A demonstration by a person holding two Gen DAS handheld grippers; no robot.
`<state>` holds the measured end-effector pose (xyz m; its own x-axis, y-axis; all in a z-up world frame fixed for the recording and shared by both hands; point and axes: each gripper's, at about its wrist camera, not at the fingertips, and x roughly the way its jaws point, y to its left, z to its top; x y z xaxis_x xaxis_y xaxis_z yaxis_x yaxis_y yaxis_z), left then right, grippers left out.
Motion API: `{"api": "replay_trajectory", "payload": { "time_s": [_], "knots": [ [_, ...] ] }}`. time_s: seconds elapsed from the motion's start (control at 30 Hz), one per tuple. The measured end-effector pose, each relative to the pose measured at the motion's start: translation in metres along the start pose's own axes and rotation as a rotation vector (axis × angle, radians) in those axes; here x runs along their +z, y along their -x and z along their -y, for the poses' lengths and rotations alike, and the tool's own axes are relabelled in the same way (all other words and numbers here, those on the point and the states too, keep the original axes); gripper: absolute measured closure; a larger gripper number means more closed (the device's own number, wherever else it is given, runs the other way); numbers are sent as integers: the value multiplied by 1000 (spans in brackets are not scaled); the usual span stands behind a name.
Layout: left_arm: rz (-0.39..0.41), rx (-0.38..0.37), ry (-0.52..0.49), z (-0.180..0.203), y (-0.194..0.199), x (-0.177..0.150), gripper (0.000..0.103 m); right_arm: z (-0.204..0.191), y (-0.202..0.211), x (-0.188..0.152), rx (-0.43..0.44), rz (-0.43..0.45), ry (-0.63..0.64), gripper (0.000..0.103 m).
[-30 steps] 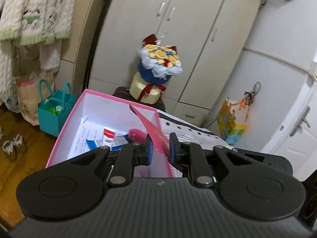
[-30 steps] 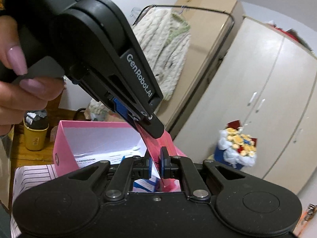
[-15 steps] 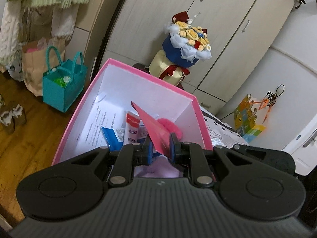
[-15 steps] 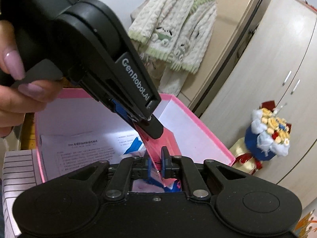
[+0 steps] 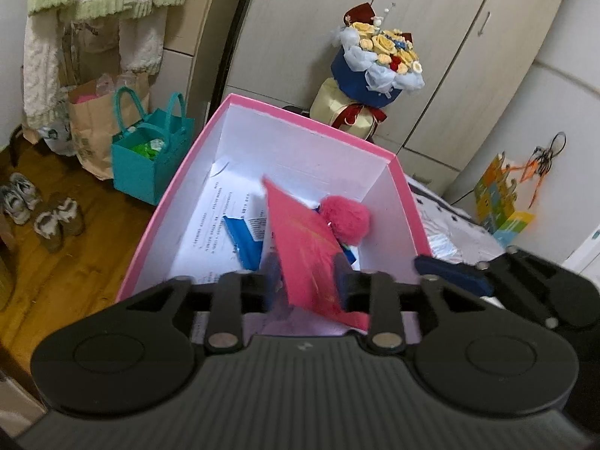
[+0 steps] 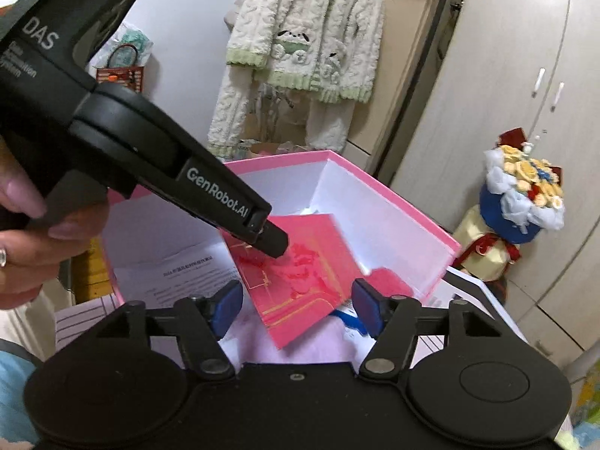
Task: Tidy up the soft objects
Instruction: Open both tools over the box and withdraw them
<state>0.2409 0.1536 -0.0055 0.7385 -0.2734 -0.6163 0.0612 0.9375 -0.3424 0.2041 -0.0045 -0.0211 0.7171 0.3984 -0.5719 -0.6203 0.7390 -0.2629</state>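
Note:
A pink box (image 5: 300, 120) with white walls stands open below both grippers. A flat red card (image 5: 300, 247) hangs tilted over its inside, above a fluffy pink pompom (image 5: 347, 221), printed sheets and a blue tube (image 5: 243, 240). My left gripper (image 5: 305, 277) is opening; the card stands between its jaws and the pads do not press it. In the right wrist view the card (image 6: 300, 273) lies loose ahead of my right gripper (image 6: 296, 307), whose jaws are opening wide. The left gripper (image 6: 273, 242), held by a hand (image 6: 45, 221), has its tip over the card. The box rim (image 6: 393, 197) runs behind.
On the wooden floor to the left are a teal bag (image 5: 150, 157), a paper bag (image 5: 93, 123) and shoes (image 5: 48, 217). A flower bouquet (image 5: 375, 63) stands behind the box before wardrobe doors (image 5: 450, 56). A knitted cardigan (image 6: 300, 48) hangs at the back.
Both grippers were shut on the red card and have opened. The card has slipped free and tilts into the box. Both grippers have come lower and closer over the box.

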Motion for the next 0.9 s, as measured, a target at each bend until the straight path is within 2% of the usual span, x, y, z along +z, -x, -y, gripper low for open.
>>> {"api": "replay_trajectory", "payload": {
  "time_s": [0.03, 0.2, 0.3, 0.4, 0.5, 0.73, 0.8, 0.83, 0.9],
  "knots": [
    [9, 11, -12, 2, 4, 0, 56, 0, 5, 0, 3, 7, -3, 32],
    [48, 26, -76, 18, 34, -2, 48, 5, 37, 0, 38, 31, -61, 30],
    [61, 17, -95, 27, 52, -8, 46, 6, 54, -3, 26, 46, -68, 29],
    [60, -14, -105, 38, 70, -14, 46, -1, 67, -8, -60, 51, -9, 29],
    [45, -44, -126, 50, 84, -16, 46, 4, 80, -13, -60, 48, -34, 29],
    [80, -63, -205, 81, 118, -29, 43, 20, 124, -29, -49, 63, -88, 28],
    [70, -98, -215, 88, 126, -34, 42, 30, 141, -36, -38, 66, -121, 23],
    [63, -121, -223, 92, 129, -36, 42, 34, 147, -40, -33, 70, -136, 14],
    [51, -158, -233, 100, 132, -39, 41, 45, 163, -49, -22, 83, -173, 13]
  ]
}}
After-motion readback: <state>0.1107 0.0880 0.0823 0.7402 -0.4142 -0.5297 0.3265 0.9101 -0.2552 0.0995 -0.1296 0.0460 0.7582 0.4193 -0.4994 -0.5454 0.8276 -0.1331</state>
